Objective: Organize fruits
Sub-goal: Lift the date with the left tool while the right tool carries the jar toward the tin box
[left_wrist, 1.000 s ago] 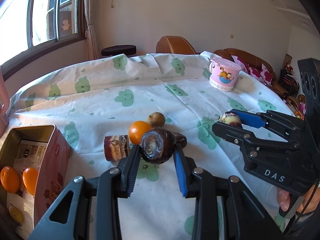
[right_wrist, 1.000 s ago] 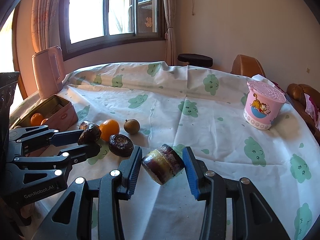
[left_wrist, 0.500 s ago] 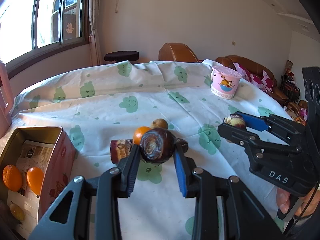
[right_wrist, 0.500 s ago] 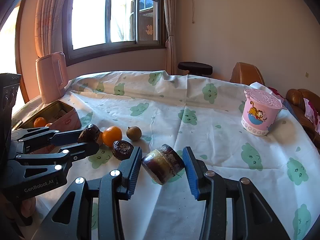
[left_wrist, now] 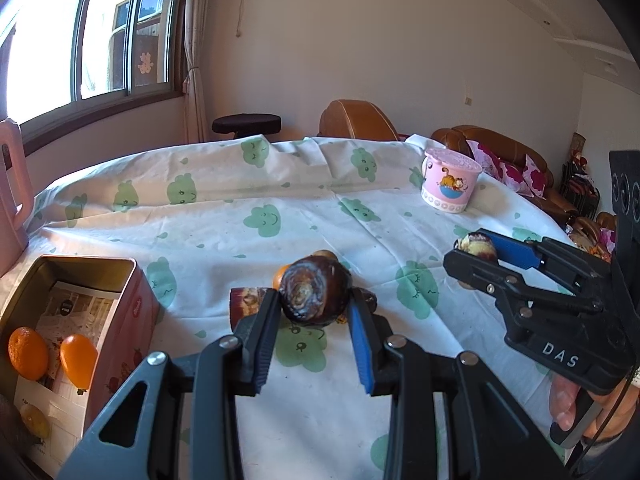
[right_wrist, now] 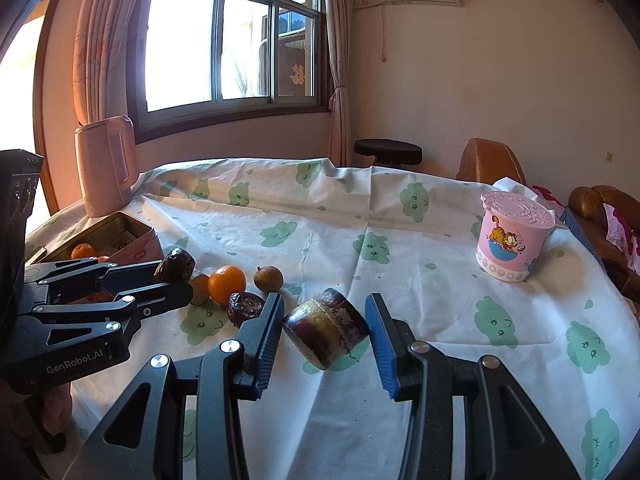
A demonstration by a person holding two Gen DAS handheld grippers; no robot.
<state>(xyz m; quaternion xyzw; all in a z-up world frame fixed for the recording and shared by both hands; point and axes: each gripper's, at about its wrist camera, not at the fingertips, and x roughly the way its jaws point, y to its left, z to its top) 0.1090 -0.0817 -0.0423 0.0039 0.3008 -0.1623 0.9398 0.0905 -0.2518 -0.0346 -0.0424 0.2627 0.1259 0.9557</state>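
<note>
My left gripper [left_wrist: 314, 310] is shut on a dark brown round fruit [left_wrist: 314, 296] and holds it above the table; it also shows in the right wrist view [right_wrist: 174, 270]. My right gripper [right_wrist: 326, 330] is shut on a dark purple cut piece of sugarcane [right_wrist: 326, 328], held above the cloth; it shows in the left wrist view [left_wrist: 478, 246] too. On the cloth lie an orange [right_wrist: 227, 284], a small brown fruit [right_wrist: 269, 278], another dark fruit [right_wrist: 246, 308] and a cut cane piece [left_wrist: 246, 306]. An open pink tin [left_wrist: 120, 320] at the left holds oranges [left_wrist: 28, 354].
A pink lidded cup [right_wrist: 514, 242] stands at the far right of the round table with its green-patterned cloth [right_wrist: 320, 216]. A pink jug [right_wrist: 106, 166] stands behind the tin. A sofa [left_wrist: 500, 152] and a stool [right_wrist: 388, 152] lie beyond the table's far edge.
Both grippers have risen and tilted up with their fruits still held; the table and the fruits on it sit lower in both views.
</note>
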